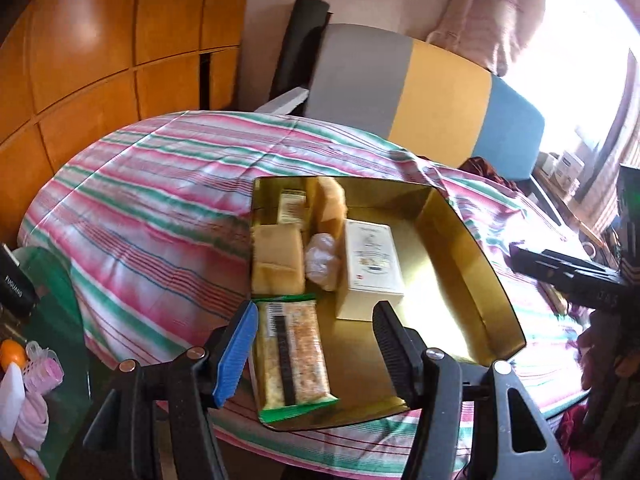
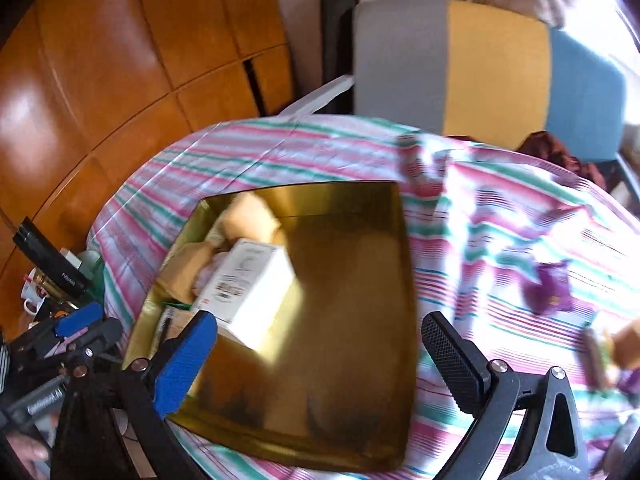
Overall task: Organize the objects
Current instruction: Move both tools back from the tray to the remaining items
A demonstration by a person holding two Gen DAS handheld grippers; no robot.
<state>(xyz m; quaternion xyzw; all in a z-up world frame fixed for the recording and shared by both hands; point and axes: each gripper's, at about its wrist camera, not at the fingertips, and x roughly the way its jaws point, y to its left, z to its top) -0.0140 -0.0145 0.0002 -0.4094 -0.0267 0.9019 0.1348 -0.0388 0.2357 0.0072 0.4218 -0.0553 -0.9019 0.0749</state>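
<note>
A gold box (image 1: 480, 264) lies open on the striped bedcover (image 1: 152, 208). In its left half lie a green-edged snack bar (image 1: 296, 356), yellow wrapped cakes (image 1: 276, 260), a clear-wrapped lump (image 1: 322, 260) and a white carton (image 1: 372, 264). My left gripper (image 1: 316, 354) hovers open above the box's near end, the snack bar below its gap, untouched. My right gripper (image 2: 320, 360) stands wide open over the bare right half of the gold box (image 2: 360, 360), with nothing between its fingers. The white carton (image 2: 248, 284) lies just beyond its blue finger.
A purple packet (image 2: 548, 288) and a few blurred items (image 2: 616, 348) lie on the bedcover right of the box. A grey, yellow and blue chair back (image 1: 420, 92) stands behind, a wooden wardrobe (image 1: 100, 48) at left. A cluttered side table (image 1: 36, 320) sits at near left.
</note>
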